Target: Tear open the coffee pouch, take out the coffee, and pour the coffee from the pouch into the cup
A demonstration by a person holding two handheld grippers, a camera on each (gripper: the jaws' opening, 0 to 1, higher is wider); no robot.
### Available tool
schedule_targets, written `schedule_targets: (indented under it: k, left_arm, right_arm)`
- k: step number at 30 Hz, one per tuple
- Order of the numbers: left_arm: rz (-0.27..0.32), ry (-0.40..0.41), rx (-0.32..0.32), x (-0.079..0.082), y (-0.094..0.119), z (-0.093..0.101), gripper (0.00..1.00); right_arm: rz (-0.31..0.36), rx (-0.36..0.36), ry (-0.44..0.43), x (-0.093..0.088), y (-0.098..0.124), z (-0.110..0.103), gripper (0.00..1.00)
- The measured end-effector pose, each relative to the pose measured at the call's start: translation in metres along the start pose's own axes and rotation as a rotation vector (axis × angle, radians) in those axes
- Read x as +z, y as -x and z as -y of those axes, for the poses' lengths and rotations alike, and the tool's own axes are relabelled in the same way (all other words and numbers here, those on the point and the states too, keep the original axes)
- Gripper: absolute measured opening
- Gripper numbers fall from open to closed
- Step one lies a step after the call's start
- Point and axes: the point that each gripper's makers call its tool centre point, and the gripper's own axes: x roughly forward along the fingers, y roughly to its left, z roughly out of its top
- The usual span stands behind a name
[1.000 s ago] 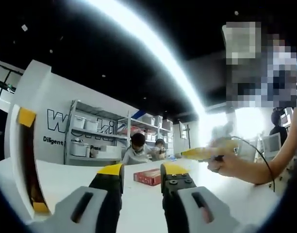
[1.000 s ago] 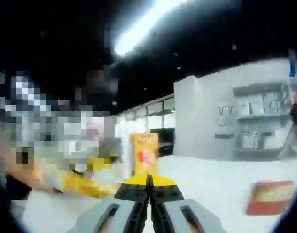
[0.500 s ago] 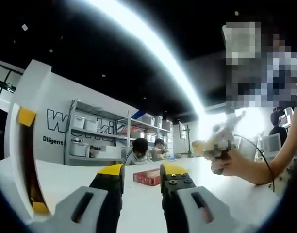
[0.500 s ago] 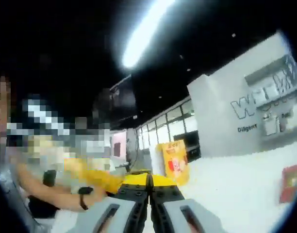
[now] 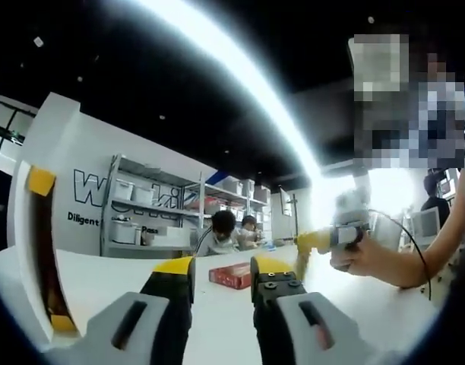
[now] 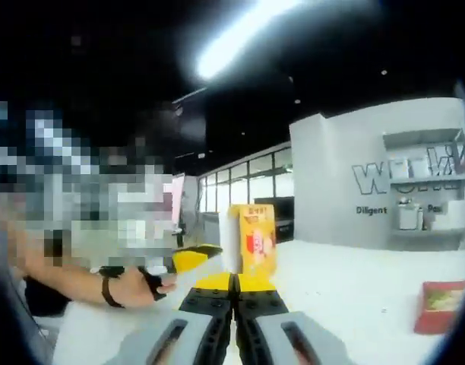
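Right gripper view: right gripper (image 6: 234, 283) pinches yellow coffee pouch (image 6: 257, 239) upright at 12 o'clock, contents unseen. Left gripper (image 5: 222, 268) spread over table (image 5: 103, 277); red box (image 5: 234, 275) partly hidden.

Dark ceiling, long white overhead light strip (image 5: 240, 76) blown out and bowed by fisheye, glare washing the far window area in left gripper view, white glossy desk (image 6: 346, 281) bright, right gripper view softly blurred, edges warped.
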Motion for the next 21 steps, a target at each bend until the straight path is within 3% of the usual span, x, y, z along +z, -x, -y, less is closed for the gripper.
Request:
schedule_targets:
  k: [1, 2, 5, 8, 10, 11, 14, 15, 17, 19, 21]
  left_arm:
    - [0.004, 0.000, 0.000, 0.002, 0.000, 0.000, 0.31]
    - [0.006, -0.001, 0.000, 0.002, 0.001, 0.000, 0.31]
    - [0.008, 0.001, 0.001, 0.003, 0.000, -0.001, 0.31]
    - [-0.003, 0.000, 0.002, -0.001, 0.000, -0.001, 0.31]
    - [-0.001, -0.001, 0.001, 0.000, 0.000, 0.000, 0.31]
    - [0.002, -0.001, -0.002, 0.001, 0.000, 0.001, 0.31]
    - [0.004, -0.004, -0.005, 0.001, 0.000, 0.003, 0.30]
    - [0.000, -0.003, -0.005, 0.000, 0.000, 0.003, 0.30]
    - [-0.004, -0.004, -0.004, -0.002, 0.000, 0.002, 0.30]
    - [-0.005, -0.006, -0.003, -0.001, 0.000, 0.001, 0.30]
    - [0.001, -0.008, -0.004, 0.001, 0.000, 0.002, 0.30]
  right_arm:
    - [0.037, -0.007, -0.014, 0.011, 0.005, 0.002, 0.00]
    - [0.019, -0.023, 0.000, 0.008, 0.006, 0.006, 0.00]
    - [-0.101, -0.112, 0.041, -0.025, 0.007, 0.036, 0.00]
    - [-0.051, -0.125, 0.029, -0.011, 0.013, 0.039, 0.00]
    - [-0.018, -0.126, 0.120, 0.005, 0.013, 0.028, 0.00]
    - [-0.022, -0.116, 0.106, 0.003, 0.012, 0.024, 0.00]
    - [-0.136, -0.090, 0.055, -0.039, -0.003, 0.025, 0.00]
    - [-0.129, -0.065, 0.044, -0.042, -0.008, 0.019, 0.00]
    - [-0.107, -0.055, 0.058, -0.031, -0.007, 0.012, 0.00]
    - [-0.036, -0.027, 0.061, -0.008, -0.004, 0.002, 0.00]
    - [-0.038, -0.031, 0.058, -0.009, -0.004, 0.004, 0.00]
